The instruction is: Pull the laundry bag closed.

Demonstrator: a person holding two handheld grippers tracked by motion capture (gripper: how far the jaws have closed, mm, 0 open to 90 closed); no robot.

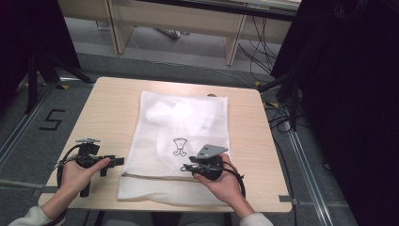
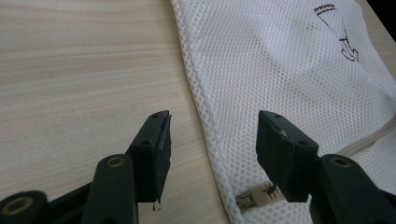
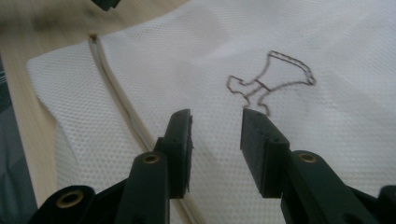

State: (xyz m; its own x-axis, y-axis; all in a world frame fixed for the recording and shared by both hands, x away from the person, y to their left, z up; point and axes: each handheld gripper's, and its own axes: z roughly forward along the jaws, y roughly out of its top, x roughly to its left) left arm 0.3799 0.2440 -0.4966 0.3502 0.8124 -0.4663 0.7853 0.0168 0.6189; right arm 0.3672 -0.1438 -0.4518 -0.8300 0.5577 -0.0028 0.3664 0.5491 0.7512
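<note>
Mesh bag (image 1: 181, 136) lies flat beneath both gaping, empty tools: left tool (image 1: 114, 161), right tool (image 1: 187, 166).

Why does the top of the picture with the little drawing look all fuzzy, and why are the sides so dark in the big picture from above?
In the right gripper view, the far table edge is out of focus, while the mesh bag near the jaws stays sharper. In the high view, black curtains flank the lit table, so the sides go dark. The left gripper view is crisp and evenly lit.

One white mesh bag (image 1: 181, 141), one table (image 1: 108, 110), two claws.
</note>
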